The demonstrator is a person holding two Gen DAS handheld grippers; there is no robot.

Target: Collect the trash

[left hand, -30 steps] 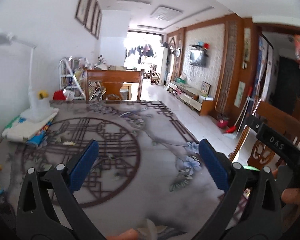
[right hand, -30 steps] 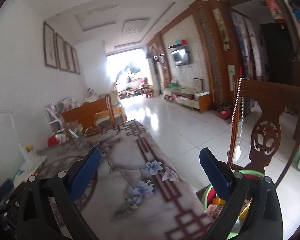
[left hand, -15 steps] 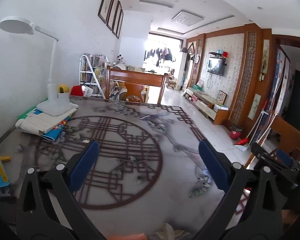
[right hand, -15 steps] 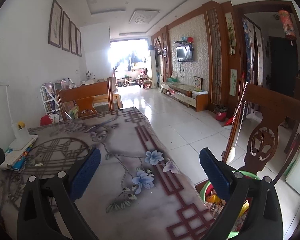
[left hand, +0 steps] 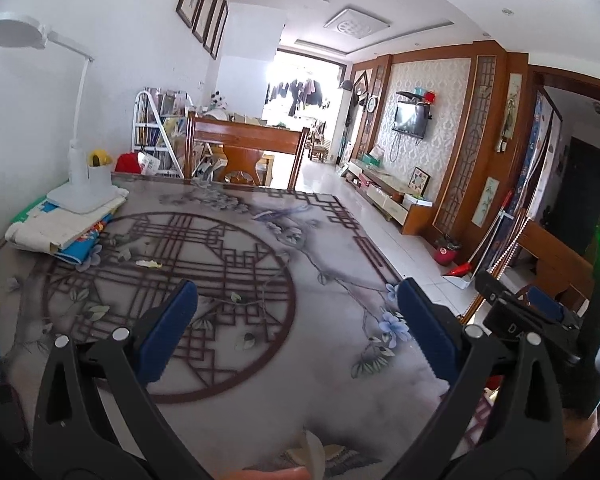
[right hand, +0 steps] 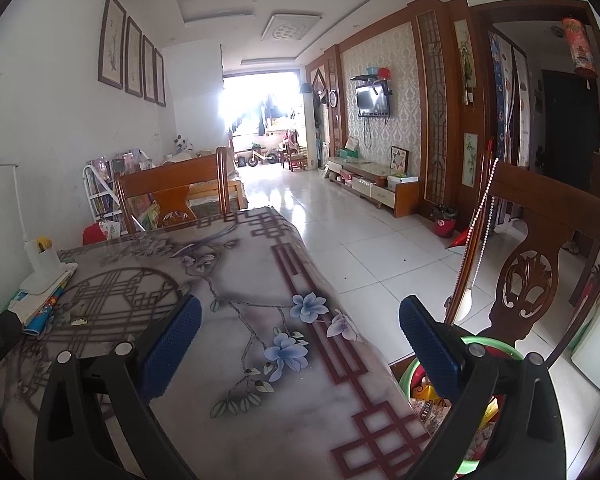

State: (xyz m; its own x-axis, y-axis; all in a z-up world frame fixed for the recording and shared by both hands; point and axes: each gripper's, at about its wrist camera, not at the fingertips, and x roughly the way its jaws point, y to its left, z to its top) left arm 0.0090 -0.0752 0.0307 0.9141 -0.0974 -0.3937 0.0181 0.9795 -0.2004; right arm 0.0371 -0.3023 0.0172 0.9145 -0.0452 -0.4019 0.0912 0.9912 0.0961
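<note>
A small pale yellow-green scrap (left hand: 149, 264) lies on the patterned tablecloth (left hand: 260, 248), well ahead and left of my left gripper (left hand: 298, 332), which is open with nothing between its blue pads. The same scrap (right hand: 78, 322) shows far left in the right wrist view. My right gripper (right hand: 300, 346) is open and empty over the table's right edge. Below its right finger stands a green bin (right hand: 496, 342) holding colourful wrappers. Another pale scrap (left hand: 314, 450) sits at the near table edge beside a fingertip.
A white desk lamp (left hand: 80, 184) stands on stacked books (left hand: 60, 232) at the table's left. Wooden chairs stand at the far end (left hand: 244, 148) and on the right (right hand: 540, 264). A red dustpan (left hand: 458, 270) rests on the tiled floor.
Both wrist views have risen and levelled, so more of the table and room shows. The right gripper has swung left over the table edge. Both grippers stayed open and empty.
</note>
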